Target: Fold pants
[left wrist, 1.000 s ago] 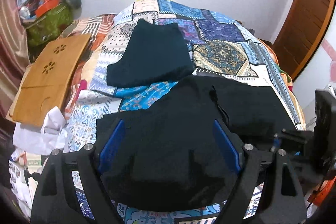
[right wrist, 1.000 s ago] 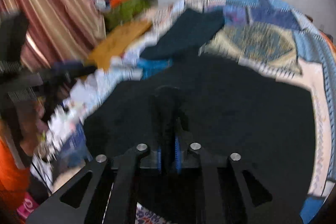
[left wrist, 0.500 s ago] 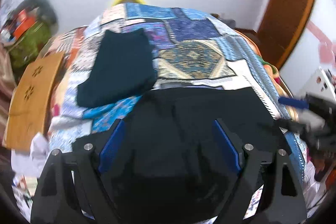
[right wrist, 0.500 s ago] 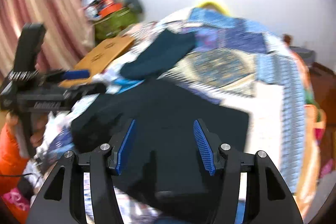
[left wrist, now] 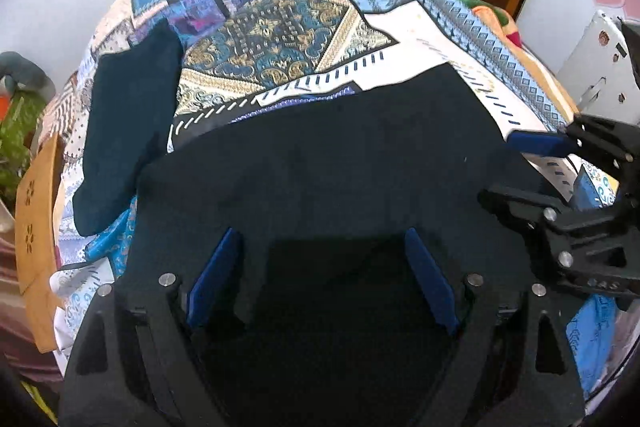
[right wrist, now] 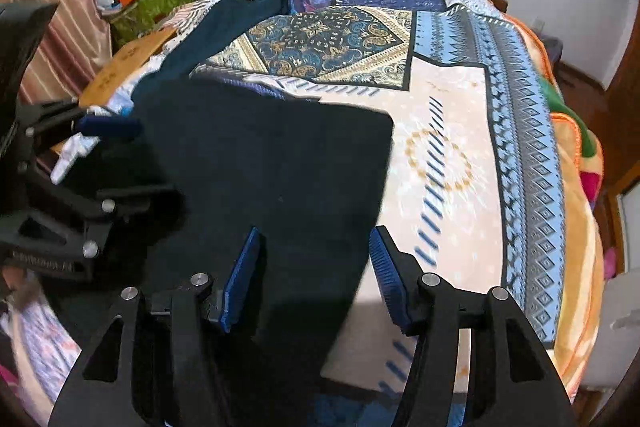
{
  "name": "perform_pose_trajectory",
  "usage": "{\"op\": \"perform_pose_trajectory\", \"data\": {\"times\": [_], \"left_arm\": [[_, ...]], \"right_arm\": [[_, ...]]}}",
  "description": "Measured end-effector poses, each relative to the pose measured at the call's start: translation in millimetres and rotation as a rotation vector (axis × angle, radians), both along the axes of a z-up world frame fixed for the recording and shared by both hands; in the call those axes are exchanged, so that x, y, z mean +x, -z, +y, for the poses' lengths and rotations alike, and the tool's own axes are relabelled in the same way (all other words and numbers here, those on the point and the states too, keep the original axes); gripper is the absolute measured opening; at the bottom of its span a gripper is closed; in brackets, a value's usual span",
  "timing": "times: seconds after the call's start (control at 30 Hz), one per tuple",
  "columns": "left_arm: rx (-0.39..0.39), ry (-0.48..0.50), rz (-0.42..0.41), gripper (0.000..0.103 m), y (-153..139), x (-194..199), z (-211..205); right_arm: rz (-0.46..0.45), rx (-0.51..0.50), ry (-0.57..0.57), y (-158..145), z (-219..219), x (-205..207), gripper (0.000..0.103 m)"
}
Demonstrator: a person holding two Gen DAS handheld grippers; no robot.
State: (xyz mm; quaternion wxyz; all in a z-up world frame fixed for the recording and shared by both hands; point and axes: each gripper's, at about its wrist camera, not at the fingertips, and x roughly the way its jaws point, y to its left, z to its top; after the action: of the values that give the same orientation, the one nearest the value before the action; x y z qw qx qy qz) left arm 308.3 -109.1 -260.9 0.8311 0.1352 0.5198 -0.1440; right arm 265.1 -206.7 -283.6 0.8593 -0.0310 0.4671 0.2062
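Over the folded pants (left wrist: 328, 179), both claws gape.

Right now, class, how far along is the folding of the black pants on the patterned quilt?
Done: the black pants lie as a flat rectangle on the patterned quilt.
In hand: nothing; left gripper and right gripper hover with jaws open.
Left: perhaps another fold; a dark teal folded garment lies beyond.
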Motion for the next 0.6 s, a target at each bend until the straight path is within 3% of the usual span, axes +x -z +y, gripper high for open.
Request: {"op": "perform_pose_trajectory", "data": {"times": [0.1,0.3,0.6], "left_arm": [[-0.008,-0.014,-0.011,0.088,-2.0,-8.0,2.9],[0.024,-0.035,-0.099,0.093,-8.6,-36.5,7.9],[-0.011,-0.129,-0.121,0.094,-18.5,-69.2,45.4]], "right_arm": [[0.011,0.014,0.016,-3.6,-9.4,-10.9,0.061],[0.012,0.034,0.046,-4.6,-23.4,-32.4,0.062],[-0.008,0.003,0.066,-18.8,-26.4,-51.5,0.064]]}}
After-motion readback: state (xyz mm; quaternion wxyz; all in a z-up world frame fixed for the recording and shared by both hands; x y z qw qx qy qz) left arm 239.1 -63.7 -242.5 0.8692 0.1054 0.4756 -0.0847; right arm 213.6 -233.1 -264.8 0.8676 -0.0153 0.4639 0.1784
